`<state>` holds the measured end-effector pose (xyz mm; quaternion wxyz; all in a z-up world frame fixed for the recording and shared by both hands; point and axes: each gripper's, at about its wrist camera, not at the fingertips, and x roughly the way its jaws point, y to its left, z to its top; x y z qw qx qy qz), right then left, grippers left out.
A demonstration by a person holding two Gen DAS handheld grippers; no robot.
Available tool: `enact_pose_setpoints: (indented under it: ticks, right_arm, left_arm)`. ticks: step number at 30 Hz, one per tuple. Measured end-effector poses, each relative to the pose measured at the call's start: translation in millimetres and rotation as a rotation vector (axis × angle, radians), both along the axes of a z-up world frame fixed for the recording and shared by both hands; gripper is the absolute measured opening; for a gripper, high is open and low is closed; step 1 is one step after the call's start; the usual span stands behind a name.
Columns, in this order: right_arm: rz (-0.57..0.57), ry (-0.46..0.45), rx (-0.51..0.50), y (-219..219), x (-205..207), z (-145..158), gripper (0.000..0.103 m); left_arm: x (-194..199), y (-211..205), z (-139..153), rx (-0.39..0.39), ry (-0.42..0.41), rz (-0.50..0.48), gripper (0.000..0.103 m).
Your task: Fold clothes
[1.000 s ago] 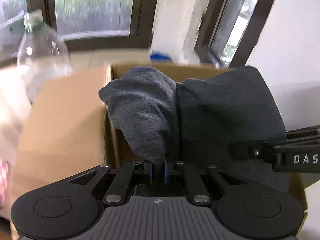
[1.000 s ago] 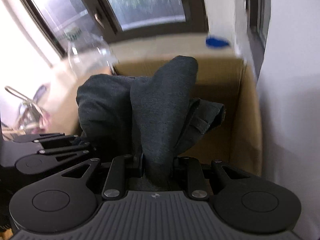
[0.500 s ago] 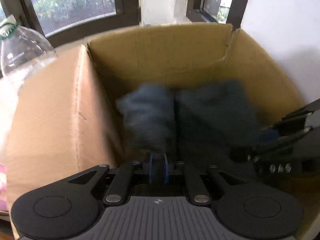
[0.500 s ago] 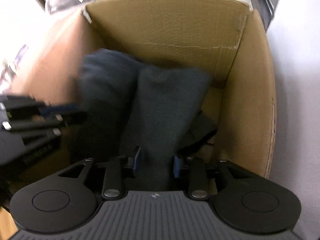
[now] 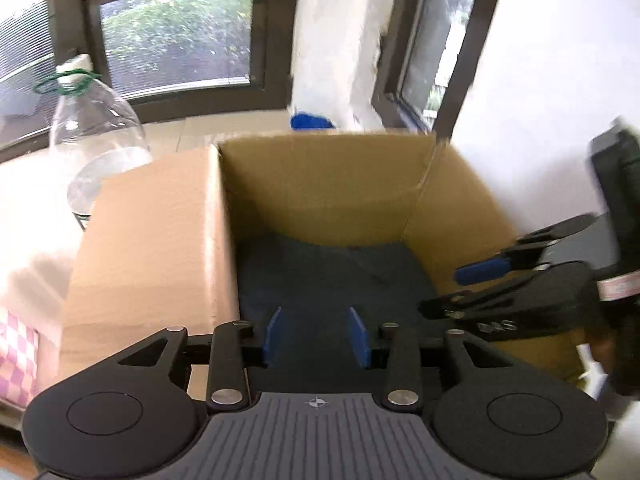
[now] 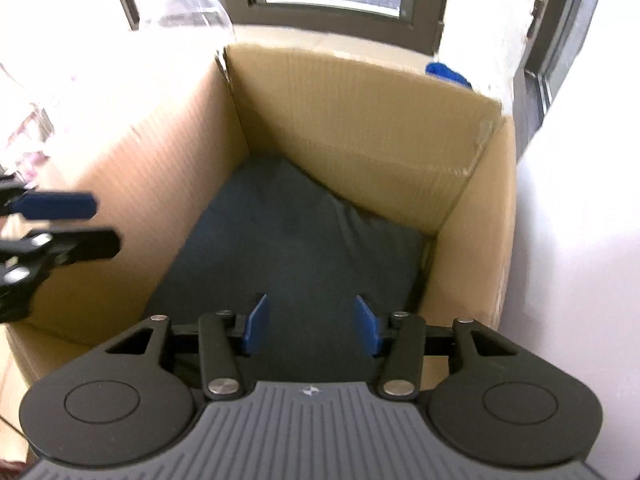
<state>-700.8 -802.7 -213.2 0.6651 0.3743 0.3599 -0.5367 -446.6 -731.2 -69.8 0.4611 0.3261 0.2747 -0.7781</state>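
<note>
One dark grey folded garment lies flat on the floor of one open cardboard box, filling most of the floor; its far right corner rides slightly up against the far wall. Nothing rests on top of the garment.

Two hand-held grippers stand above the box opening. The left gripper has its blue pads spread apart with empty air between them and the garment well below; its jaws have just been opening. The right gripper is likewise released, with pads parted, nothing between them and the cloth lying beneath; its jaws have just been opening too. Neither gripper touches the garment. In the left wrist view the right gripper enters from the right, over the box's right wall; in the right wrist view the left gripper enters from the left, over the left wall.

The four box walls enclose the garment on all sides and limit access to it from above only.

Outside the box, one clear plastic bottle with a green band at its neck stands just beside the left wall. One blue object, too blurred to identify, sits behind the far wall. A pink checked cloth shows at the lower left edge. Dark-framed windows stand behind.
</note>
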Motion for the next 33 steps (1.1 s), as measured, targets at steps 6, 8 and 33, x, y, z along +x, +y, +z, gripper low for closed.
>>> enact_pose_setpoints:
  ticks: [6,8,33]
  right_arm:
    - [-0.016,-0.072,-0.043,-45,7,5,0.058]
    - [-0.045,-0.099,-0.031,-65,8,-6,0.060]
    - [-0.287,0.005,0.163,-114,13,-131,0.075]
  left_arm:
    - [17,22,34,-0.089,0.028,0.060,0.052]
    - [22,30,42,-0.110,0.030,0.071,0.053]
    - [67,62,70,-0.136,0.056,0.193,0.068]
